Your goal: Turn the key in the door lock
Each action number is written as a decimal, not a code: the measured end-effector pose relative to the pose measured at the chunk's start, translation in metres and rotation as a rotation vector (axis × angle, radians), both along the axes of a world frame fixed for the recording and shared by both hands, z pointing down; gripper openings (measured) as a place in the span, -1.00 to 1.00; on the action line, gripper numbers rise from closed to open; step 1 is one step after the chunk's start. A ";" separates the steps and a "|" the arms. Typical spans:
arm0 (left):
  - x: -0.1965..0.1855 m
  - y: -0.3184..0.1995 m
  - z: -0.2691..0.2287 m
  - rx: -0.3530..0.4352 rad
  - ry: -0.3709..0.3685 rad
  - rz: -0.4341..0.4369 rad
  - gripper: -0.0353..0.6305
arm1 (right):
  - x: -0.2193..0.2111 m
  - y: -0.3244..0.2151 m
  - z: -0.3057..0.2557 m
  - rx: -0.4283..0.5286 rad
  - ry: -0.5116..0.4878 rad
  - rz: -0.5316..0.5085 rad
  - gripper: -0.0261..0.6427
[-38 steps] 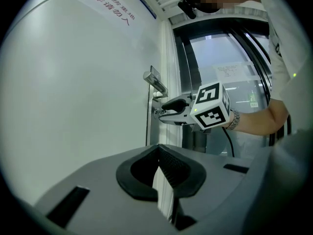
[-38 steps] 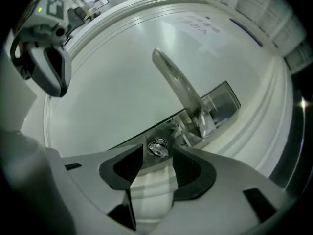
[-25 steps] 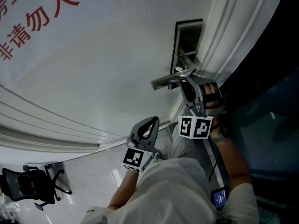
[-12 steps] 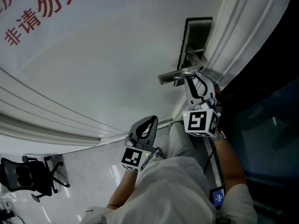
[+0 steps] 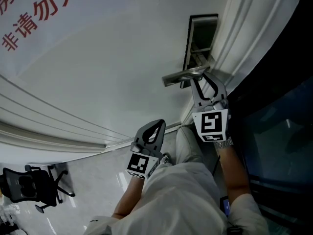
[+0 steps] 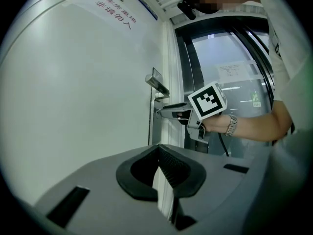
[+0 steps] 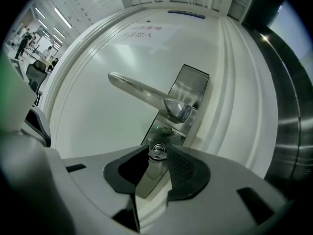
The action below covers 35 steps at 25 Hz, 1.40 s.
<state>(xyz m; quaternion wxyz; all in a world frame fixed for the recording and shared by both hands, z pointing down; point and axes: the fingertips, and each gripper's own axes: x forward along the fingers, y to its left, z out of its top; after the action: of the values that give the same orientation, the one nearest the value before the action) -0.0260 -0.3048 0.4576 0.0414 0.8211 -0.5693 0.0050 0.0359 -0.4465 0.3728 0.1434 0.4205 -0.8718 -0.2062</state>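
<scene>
A silver key (image 7: 157,152) sticks out of the lock below the lever handle (image 7: 142,91) (image 5: 182,75) on the steel lock plate (image 7: 188,89) of a white door (image 5: 107,72). My right gripper (image 7: 158,153) (image 5: 202,78) points level at the lock and is shut on the key's head; its jaws have just been opening a little, with the head still between the pads. The head view hides the key behind that gripper. My left gripper (image 5: 160,125) (image 6: 159,153) hangs lower left, clear of the door, shut on nothing. It looks toward the right gripper (image 6: 168,110).
Red printed characters (image 5: 39,13) mark the door's upper left. White door-frame moulding (image 5: 244,33) runs beside the lock, with a dark glass panel (image 5: 279,131) to its right. A black office chair (image 5: 32,190) stands on the floor at lower left.
The right gripper has rolled about its own axis at the lock, so its marker cube now shows one face. The left gripper has stayed where it was.
</scene>
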 end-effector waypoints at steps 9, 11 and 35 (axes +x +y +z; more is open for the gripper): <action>0.000 -0.002 0.010 -0.021 0.004 -0.011 -0.88 | 0.007 -0.004 0.025 -0.082 -0.110 -0.003 -0.60; -0.003 -0.001 0.013 -0.028 0.001 -0.023 -0.88 | 0.007 0.001 0.031 -0.082 -0.136 -0.021 -0.60; -0.060 0.051 0.145 -0.229 0.001 -0.189 -0.88 | -0.062 0.128 0.261 -0.557 -0.188 -0.349 -0.90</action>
<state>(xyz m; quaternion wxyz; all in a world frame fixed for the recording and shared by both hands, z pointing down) -0.0861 -0.2534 0.6021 0.1353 0.7538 -0.6397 0.0656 -0.0262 -0.3186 0.6340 0.1343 0.2269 -0.9629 0.0580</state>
